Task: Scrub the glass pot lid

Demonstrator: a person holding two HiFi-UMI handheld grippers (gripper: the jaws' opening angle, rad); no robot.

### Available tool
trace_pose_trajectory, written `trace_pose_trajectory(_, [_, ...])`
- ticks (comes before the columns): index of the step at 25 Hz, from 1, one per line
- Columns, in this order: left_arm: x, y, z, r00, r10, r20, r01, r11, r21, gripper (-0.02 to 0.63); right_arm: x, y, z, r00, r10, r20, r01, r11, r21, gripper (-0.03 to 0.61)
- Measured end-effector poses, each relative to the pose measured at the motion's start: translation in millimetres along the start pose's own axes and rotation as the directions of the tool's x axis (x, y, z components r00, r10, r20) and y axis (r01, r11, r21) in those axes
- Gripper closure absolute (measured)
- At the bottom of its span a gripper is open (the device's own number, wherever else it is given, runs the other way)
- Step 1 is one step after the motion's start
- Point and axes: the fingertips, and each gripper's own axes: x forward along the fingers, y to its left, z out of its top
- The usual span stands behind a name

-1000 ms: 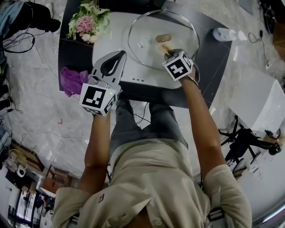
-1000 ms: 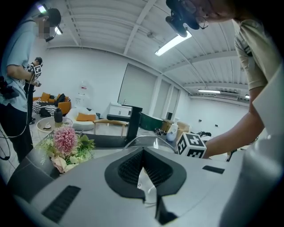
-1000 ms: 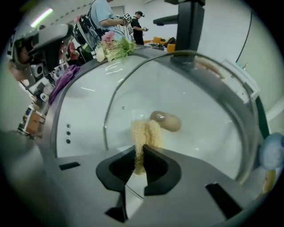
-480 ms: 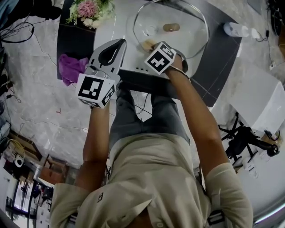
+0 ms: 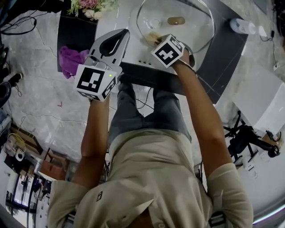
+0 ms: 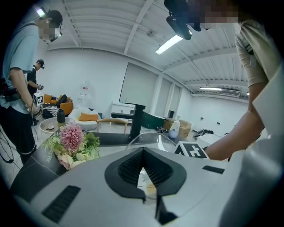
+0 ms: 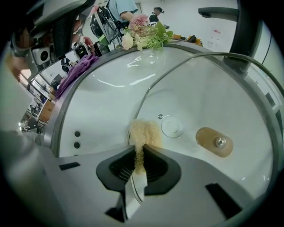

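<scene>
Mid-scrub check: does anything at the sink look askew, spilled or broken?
Nothing stands out. The glass lid lies in the white sink with no crack showing, and the right tongs pinch the tan scrub pad against its rim. The left tongs are shut and empty.

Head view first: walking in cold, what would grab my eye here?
The big glass pot lid lying in the white sink, at the top of the head view, stands out. The right gripper is shut on a tan scrubbing pad at the lid's near rim. Pink flowers and a purple cloth sit left of the sink.
</scene>
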Motion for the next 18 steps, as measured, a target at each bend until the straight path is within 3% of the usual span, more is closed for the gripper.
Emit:
trace_pose_trajectory(5, [2,-5,4,1.000,-0.007,0.003,0.007,1.000,0.009,0.600,-11,-19,-10,0.999,-0.038,0.009,0.038,0.999,0.037,0.537])
trace_pose_trajectory(8, [1,-8,8,1.000,-0.008,0.003,0.008,1.000,0.021,0.600,-25,-40,-13,0.994,-0.102,0.035,0.100,0.994,0.051,0.537])
trace_pose_trajectory(14, [-11,-11,26,1.000,0.003,-0.004,-0.002,0.997,0.080,0.600,-67,-96,-26,0.961,-0.273,0.046,0.271,0.961,0.052,0.537])
trace_pose_trajectory(18, [-25,-8,44,0.999,-0.031,-0.019,0.033,0.987,0.159,0.600,-109,-134,-35,0.914,-0.403,0.045,0.398,0.913,0.091,0.537])
